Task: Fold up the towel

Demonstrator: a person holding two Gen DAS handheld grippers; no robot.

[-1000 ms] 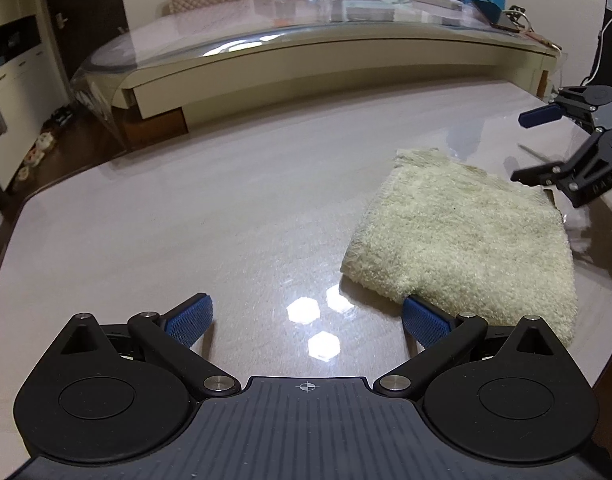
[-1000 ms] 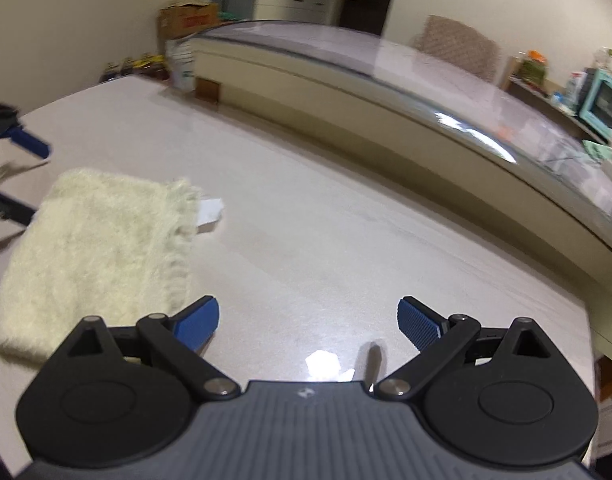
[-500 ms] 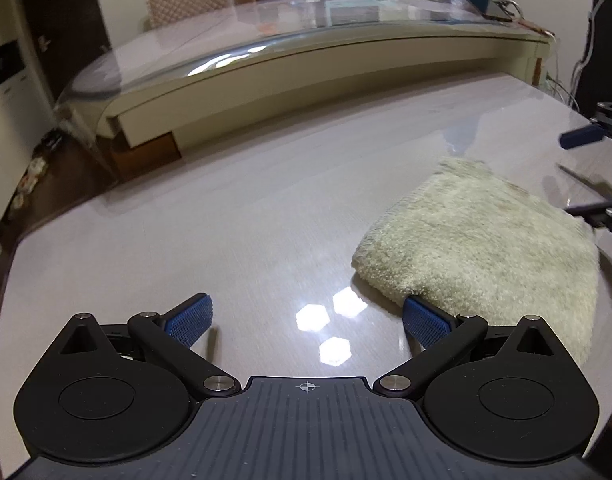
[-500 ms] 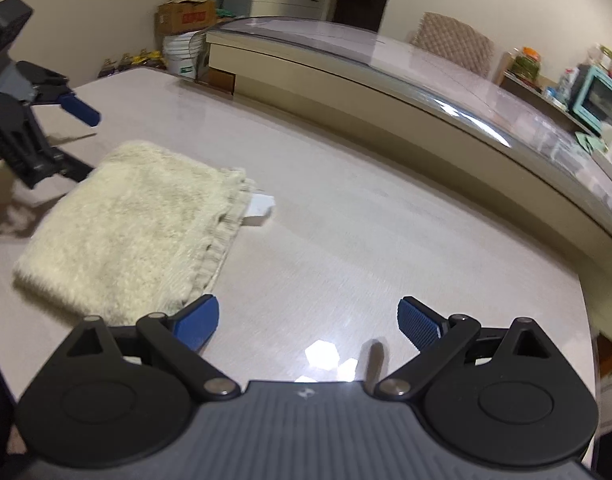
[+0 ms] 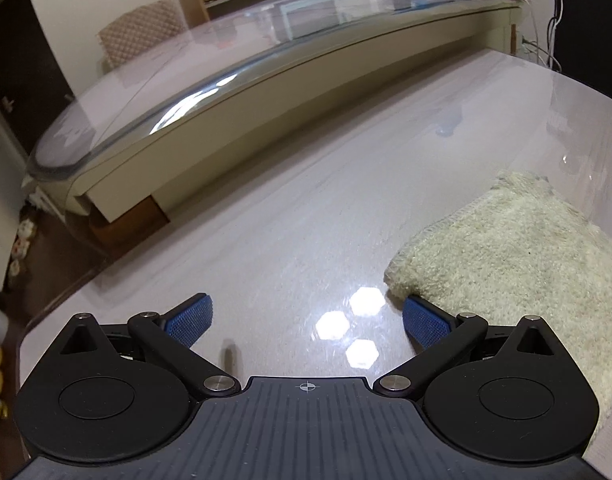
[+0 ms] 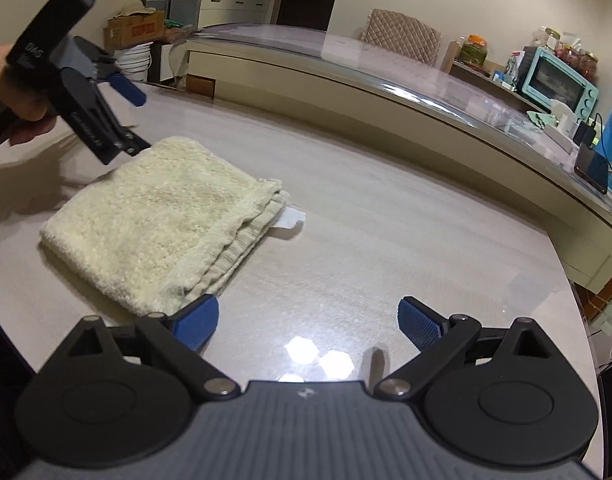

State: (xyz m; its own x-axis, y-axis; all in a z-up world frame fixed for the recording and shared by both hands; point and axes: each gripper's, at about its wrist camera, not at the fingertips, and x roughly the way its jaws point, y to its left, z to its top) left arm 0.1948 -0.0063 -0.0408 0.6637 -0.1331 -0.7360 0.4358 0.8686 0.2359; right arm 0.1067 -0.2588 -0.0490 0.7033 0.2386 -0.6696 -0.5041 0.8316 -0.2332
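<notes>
Right wrist view: towel [image 6: 158, 216] folded on desk [image 6: 386, 240], label protruding. Right tool [image 6: 308, 318] wide, empty, beside its near corner. Left tool [image 5: 308, 320] wide, empty, at opposite edge. Advice: withdraw clear, avoid snagging layers.

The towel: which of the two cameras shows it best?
The right wrist view: the whole folded towel lies in frame, stacked edges and white tag visible. The left wrist view shows only part of it, cut off by the frame edge and the hand-held gripper body.
</notes>
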